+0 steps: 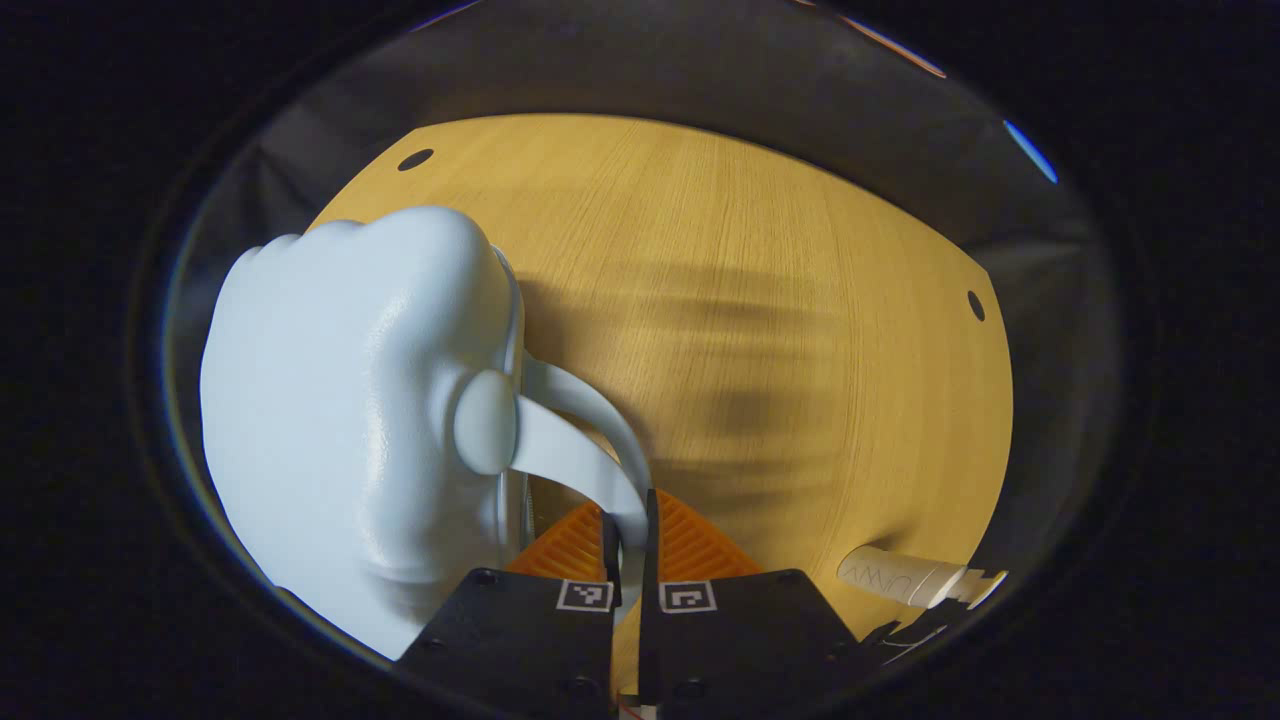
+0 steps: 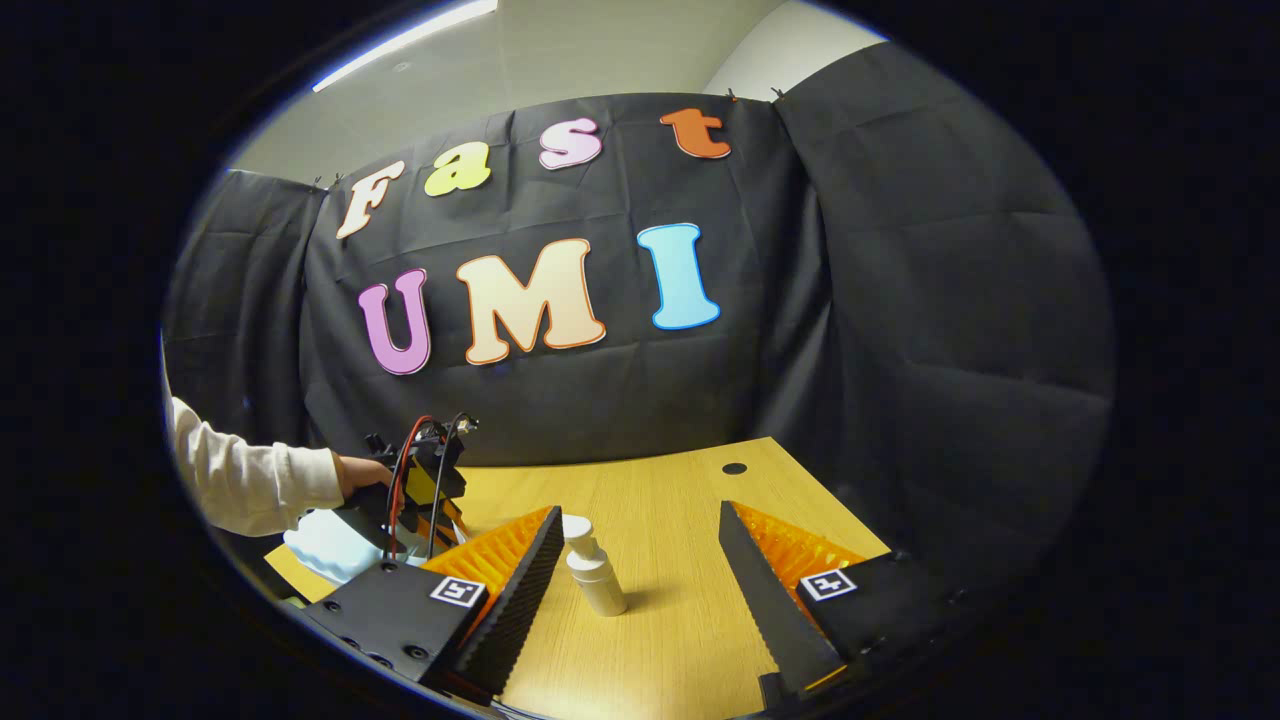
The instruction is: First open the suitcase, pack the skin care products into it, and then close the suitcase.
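Left gripper (image 1: 630,535) clenched on the pale blue suitcase's handle (image 1: 585,455) at bottom centre of the left gripper view; suitcase (image 1: 350,420) closed, frame left on the wooden surface (image 1: 780,300). Right gripper (image 2: 640,570) released, white skincare bottle (image 2: 592,568) lying between its fingers, untouched.

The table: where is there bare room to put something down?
Bare wood lies right of the pale blue suitcase and beyond the white bottle. It is crowded where the left hand-held gripper pinches the suitcase handle.
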Action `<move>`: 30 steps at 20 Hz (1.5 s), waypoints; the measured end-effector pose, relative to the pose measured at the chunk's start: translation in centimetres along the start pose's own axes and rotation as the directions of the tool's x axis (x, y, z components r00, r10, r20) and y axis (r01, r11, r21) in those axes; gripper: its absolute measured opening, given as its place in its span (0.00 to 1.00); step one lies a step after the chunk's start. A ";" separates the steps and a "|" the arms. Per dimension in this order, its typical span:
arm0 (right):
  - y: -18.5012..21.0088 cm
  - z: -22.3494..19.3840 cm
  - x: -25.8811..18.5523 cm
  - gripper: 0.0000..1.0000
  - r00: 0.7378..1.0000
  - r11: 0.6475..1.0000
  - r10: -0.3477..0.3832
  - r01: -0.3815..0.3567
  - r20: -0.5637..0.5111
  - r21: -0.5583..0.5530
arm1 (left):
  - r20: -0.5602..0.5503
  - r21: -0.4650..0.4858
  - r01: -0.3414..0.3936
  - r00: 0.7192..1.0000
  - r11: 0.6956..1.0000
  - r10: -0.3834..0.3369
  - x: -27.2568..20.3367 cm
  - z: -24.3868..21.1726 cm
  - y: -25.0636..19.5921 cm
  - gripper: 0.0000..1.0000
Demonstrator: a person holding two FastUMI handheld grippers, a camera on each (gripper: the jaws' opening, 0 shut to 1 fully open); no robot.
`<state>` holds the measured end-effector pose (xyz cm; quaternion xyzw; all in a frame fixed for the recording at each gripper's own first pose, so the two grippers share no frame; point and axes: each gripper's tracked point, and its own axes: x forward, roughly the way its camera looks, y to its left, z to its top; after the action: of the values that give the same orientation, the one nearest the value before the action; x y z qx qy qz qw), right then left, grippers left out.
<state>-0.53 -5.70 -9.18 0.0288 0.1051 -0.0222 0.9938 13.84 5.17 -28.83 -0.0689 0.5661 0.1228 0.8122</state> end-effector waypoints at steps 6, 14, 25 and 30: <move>1.1 0.1 0.2 0.98 0.999 0.999 0.039 -0.039 0.000 -0.005 | 0.068 -0.052 0.082 0.995 0.995 -0.078 -2.9 1.4 -0.7 0.01; 3.5 0.3 0.9 0.98 0.988 0.988 0.155 -0.155 -0.004 -0.025 | 0.268 -0.096 0.176 0.953 0.980 -0.145 -10.0 4.3 0.2 0.01; 9.4 0.6 1.3 0.98 0.950 0.947 0.312 -0.312 -0.009 -0.074 | 0.468 -0.260 0.160 0.884 0.952 -0.021 -18.9 7.7 13.4 0.01; 13.3 0.5 2.5 0.98 0.962 0.959 0.274 -0.272 0.010 -0.073 | 0.480 -0.262 0.181 0.877 0.948 -0.035 -20.2 7.5 20.6 0.01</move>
<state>2.66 7.44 -8.51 0.0074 0.0910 0.1186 0.9887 8.25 24.41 -6.73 -0.1908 0.3229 0.1738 0.9106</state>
